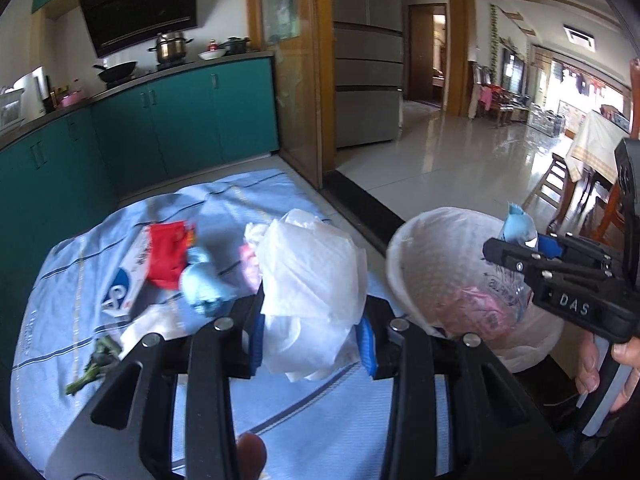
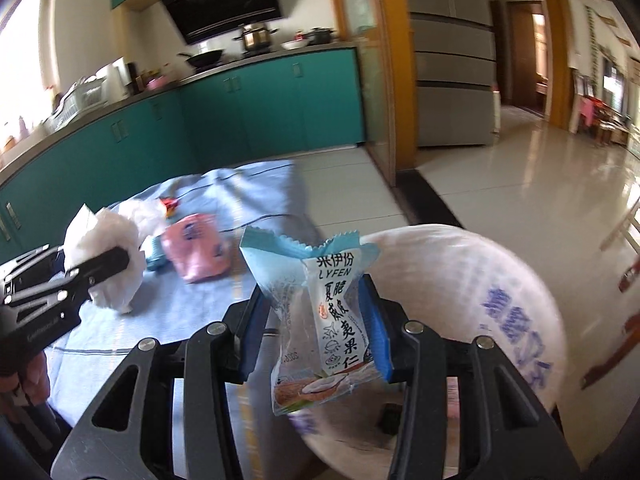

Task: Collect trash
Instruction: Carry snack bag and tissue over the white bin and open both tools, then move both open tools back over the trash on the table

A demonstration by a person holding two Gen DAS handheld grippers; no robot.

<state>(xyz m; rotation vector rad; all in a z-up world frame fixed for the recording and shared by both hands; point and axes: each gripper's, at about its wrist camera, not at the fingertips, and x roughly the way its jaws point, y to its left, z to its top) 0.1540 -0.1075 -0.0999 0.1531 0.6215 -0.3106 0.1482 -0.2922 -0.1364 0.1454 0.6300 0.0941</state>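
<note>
Tissue, a crumpled white wad, is sitting clamped between the blue pads of the left gripper, above the striped blue cloth. Only the left wrist view is showing what is lying further back on that cloth: a red wrapper, a white carton with a blue logo, a crumpled blue wrapper and a green vegetable stalk. It is also showing pink trash lying inside the white-lined bin just beside the cloth. The right wrist view alone is giving the print on the snack packet: a pale blue and white wrapper with black characters and the word LYFEN, pinched at its waist by the right gripper, whose jaws are standing partly closed on it, over the bin's mouth. A pink packet is resting on the cloth there.
</note>
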